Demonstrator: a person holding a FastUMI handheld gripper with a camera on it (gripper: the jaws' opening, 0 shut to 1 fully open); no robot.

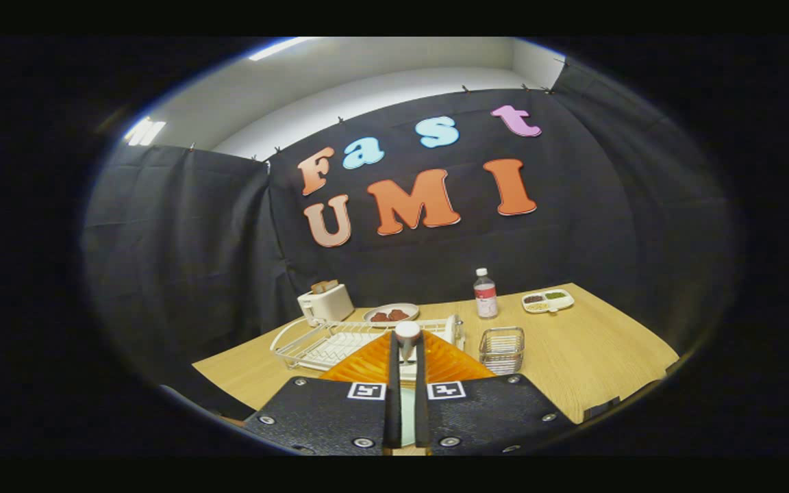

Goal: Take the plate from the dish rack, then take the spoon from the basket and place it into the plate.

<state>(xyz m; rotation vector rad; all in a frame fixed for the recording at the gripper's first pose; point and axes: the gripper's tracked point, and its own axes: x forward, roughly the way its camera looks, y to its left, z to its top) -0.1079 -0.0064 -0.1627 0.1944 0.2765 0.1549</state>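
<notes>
We find the tongs (407, 356) nearly closed on the spoon (407, 334), directly over the orange plate (367, 363) beneath them; we advise lowering before release.

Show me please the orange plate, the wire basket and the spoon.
Orange ribbed plate (360, 363): gripper view, on its left half beside the fingers.
Square metal wire basket (502, 349): gripper view, on its front wall.
Pale-handled spoon (407, 331): gripper view, on its rounded end between the fingertips of the gripper (407, 342).
</notes>
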